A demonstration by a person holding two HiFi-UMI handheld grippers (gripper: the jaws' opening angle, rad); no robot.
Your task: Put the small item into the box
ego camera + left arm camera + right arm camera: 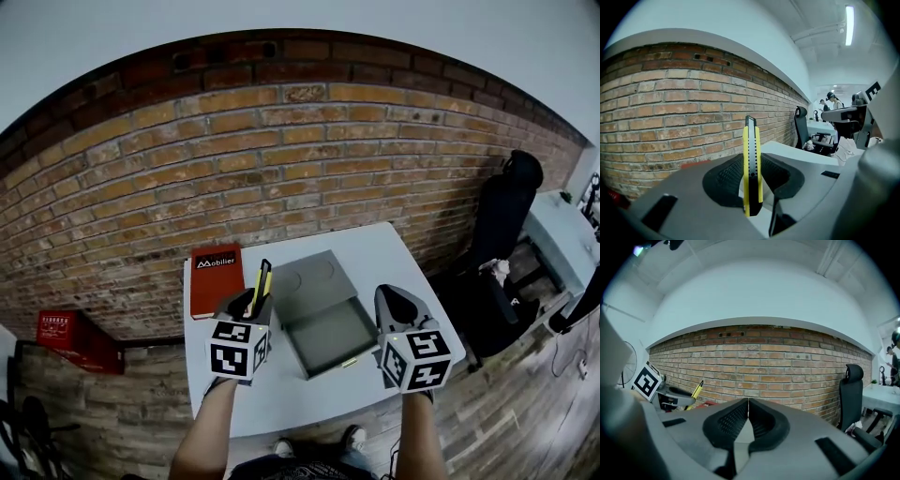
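My left gripper (pixel 255 300) is shut on a yellow-and-black utility knife (pixel 260 285), which stands upright between its jaws, just left of the box. In the left gripper view the knife (pixel 751 140) sticks up well past the pads (pixel 733 176) that clamp it. The grey box (pixel 325 338) lies open on the white table (pixel 281 398), with its lid (pixel 309 279) folded back towards the wall. My right gripper (pixel 392 298) hovers by the box's right side, its jaws together (pixel 748 405) with nothing between them. The right gripper view also catches the knife (pixel 696 392) at the left.
A red book (pixel 217 277) lies flat at the table's back left corner. A brick wall (pixel 281 159) rises behind the table. A red crate (pixel 71 339) sits on the floor at the left, and a black office chair (pixel 502 217) stands to the right.
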